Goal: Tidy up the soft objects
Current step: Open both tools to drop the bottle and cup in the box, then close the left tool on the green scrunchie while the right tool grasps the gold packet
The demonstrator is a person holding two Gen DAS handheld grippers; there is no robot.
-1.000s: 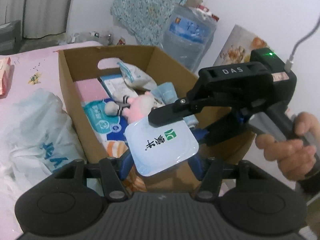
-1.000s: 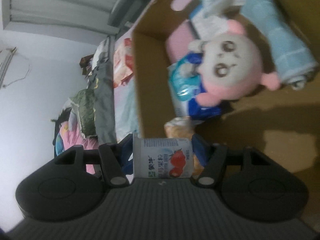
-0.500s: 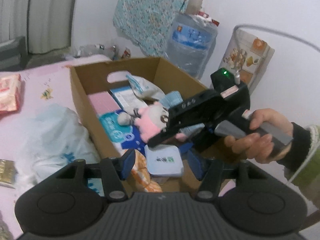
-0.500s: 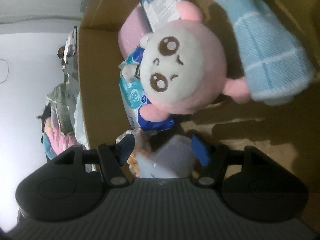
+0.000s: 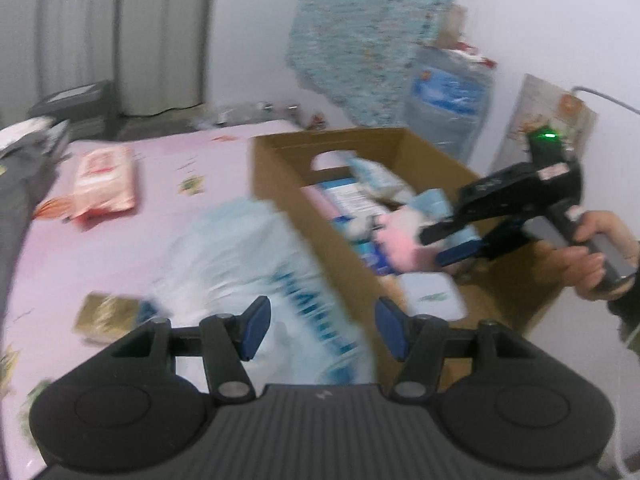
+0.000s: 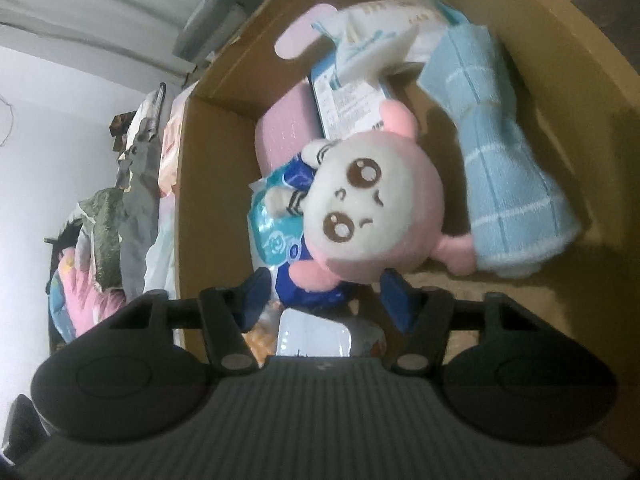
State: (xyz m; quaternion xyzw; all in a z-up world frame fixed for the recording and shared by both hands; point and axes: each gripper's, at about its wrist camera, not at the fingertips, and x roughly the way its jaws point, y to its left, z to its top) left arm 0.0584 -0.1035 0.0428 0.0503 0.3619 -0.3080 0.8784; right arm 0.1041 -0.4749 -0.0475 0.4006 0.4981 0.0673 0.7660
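Note:
A cardboard box stands on the pink bed and holds soft things. Among them are a pink plush, a light blue towel and several wipe packs. A white pouch lies loose at the box's near end, also seen in the left wrist view as the pouch. My right gripper hovers inside the box just short of the plush; its jaws are closing and the pads press on nothing. A hand holds that right gripper. My left gripper is open and empty above a white plastic bag left of the box.
A red-and-white packet and a small gold packet lie on the pink sheet. A large water bottle and a patterned cloth are behind the box by the wall. Clothes are piled at the bed's far side.
The white pouch, held over the box a second ago, now lies in the box. My left gripper has swung left over the plastic bag. The right gripper's jaws have narrowed.

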